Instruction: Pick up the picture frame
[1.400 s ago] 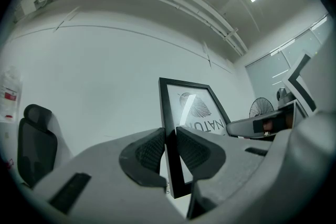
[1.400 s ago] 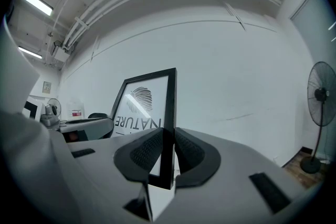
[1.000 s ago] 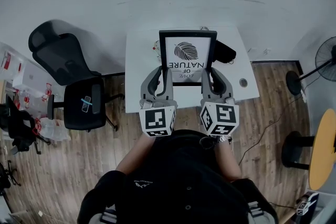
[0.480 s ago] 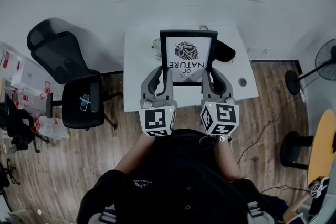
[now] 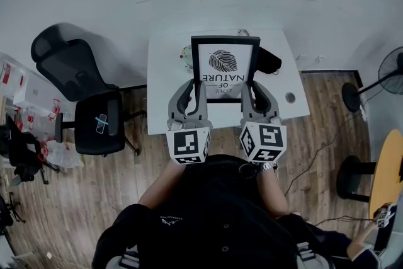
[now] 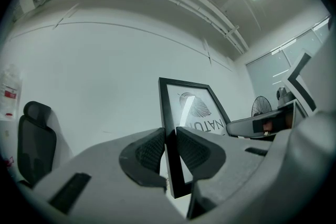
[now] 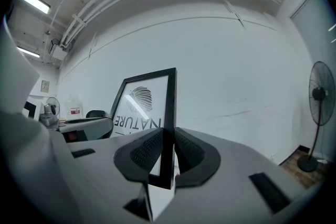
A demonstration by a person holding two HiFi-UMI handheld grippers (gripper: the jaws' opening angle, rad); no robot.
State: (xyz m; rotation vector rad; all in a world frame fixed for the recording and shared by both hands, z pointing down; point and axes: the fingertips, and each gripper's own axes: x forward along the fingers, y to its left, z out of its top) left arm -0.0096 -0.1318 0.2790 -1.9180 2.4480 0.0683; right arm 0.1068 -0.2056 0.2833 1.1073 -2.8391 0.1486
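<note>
A black picture frame (image 5: 225, 68) with a leaf print and the words "LOVE OF NATURE" is held up above the white table (image 5: 165, 91), between both grippers. My left gripper (image 5: 198, 90) is shut on the frame's left border (image 6: 169, 134). On the opposite side, my right gripper (image 5: 250, 90) pinches the right border (image 7: 169, 128). In both gripper views the frame's edge stands upright between the ribbed pads, against the white wall. The frame's lower corners sit just past the pads.
A black office chair (image 5: 88, 97) stands left of the table. A dark object (image 5: 269, 61) and a small round thing (image 5: 291, 98) lie on the table's right side. A standing fan (image 5: 390, 80) is at the far right, with a round wooden table (image 5: 385, 179) below it.
</note>
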